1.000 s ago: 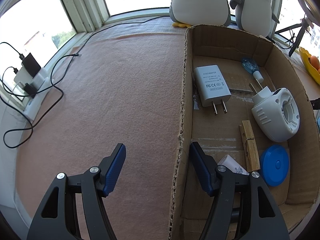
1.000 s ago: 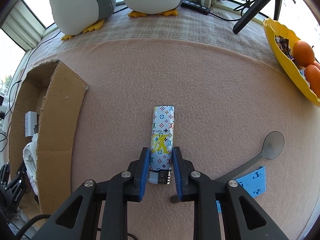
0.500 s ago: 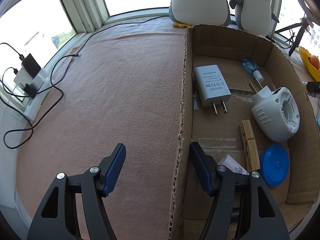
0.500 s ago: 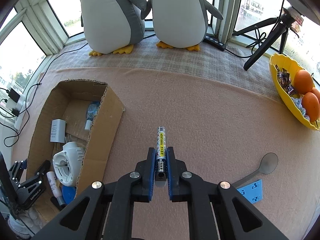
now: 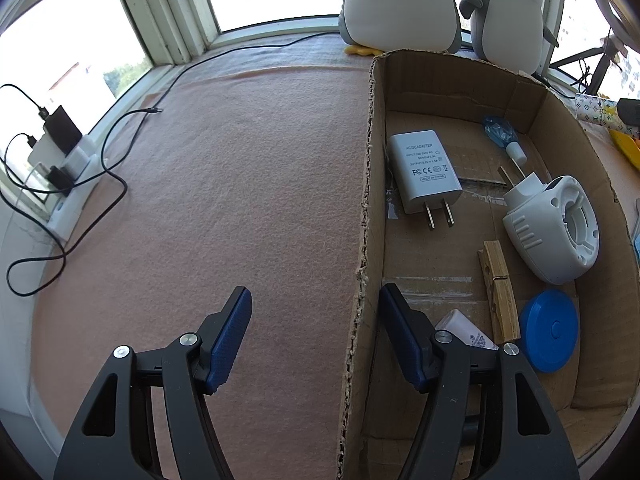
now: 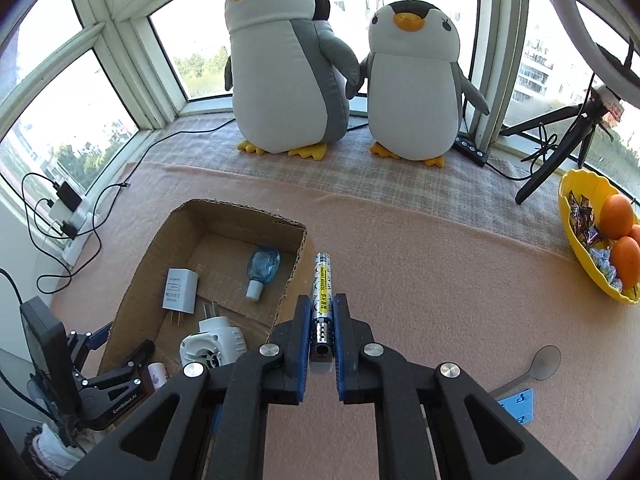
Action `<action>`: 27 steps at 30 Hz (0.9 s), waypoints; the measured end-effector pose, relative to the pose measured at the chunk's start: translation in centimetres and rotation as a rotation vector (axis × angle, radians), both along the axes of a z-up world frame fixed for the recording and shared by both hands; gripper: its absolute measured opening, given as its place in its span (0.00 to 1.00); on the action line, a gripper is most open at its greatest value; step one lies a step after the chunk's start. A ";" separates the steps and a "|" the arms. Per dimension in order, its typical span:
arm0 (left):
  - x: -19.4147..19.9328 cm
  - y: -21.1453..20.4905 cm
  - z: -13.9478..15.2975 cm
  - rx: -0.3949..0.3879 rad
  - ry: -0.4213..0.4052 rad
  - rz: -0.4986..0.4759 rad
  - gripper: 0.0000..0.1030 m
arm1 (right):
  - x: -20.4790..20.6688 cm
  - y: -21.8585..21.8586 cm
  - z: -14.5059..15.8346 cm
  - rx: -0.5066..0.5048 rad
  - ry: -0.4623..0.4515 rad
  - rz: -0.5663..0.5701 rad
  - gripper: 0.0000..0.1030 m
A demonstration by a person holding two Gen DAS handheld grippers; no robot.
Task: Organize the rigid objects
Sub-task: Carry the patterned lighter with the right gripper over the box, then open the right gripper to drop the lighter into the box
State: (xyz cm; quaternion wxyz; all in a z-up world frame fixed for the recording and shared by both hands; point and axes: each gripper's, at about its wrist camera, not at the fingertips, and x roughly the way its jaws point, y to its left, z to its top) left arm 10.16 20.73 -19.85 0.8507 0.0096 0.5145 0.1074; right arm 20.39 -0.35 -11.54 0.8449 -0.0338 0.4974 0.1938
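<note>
My right gripper [image 6: 322, 312] is shut on a patterned lighter [image 6: 322, 286] and holds it in the air, just right of the cardboard box [image 6: 294, 256]. The lighter also shows at the right edge of the left wrist view [image 5: 596, 114]. My left gripper [image 5: 316, 320] is open and straddles the box's left wall [image 5: 366, 208]. Inside the box lie a white adapter [image 5: 422, 174], a white plug-in device [image 5: 554, 228], a wooden clothespin [image 5: 498, 292], a blue lid [image 5: 550, 330] and a small blue bottle [image 5: 502, 136].
A spoon [image 6: 532, 370] and a blue plastic piece [image 6: 516, 402] lie on the pink cloth at the right. A yellow bowl [image 6: 568, 208] with oranges stands far right. Two plush penguins [image 6: 288, 64] and a tripod [image 6: 560, 136] stand at the back. A power strip with cables [image 5: 60, 176] lies left.
My right gripper has lifted the lighter off the cloth, turned it on edge, and carried it up and left toward the box. The left gripper has not moved.
</note>
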 end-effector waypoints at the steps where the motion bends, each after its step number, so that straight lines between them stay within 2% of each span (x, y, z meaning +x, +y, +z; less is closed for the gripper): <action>1: 0.0 0.0 0.0 0.000 0.000 0.001 0.65 | -0.1 0.8 0.0 0.003 -0.001 0.015 0.09; 11: 0.0 0.1 -0.1 -0.009 -0.003 0.004 0.65 | -0.2 7.2 -1.7 0.002 0.024 0.113 0.09; 25: 0.0 0.0 -0.1 -0.008 -0.002 0.004 0.65 | -0.2 9.6 -2.3 -0.045 0.010 0.156 0.10; 26: 0.0 0.1 -0.1 -0.009 -0.002 0.004 0.65 | -0.3 9.7 -2.3 -0.048 0.006 0.163 0.16; 27: 0.0 0.1 -0.1 -0.009 -0.002 0.004 0.65 | -0.4 9.7 -2.1 -0.046 0.001 0.168 0.32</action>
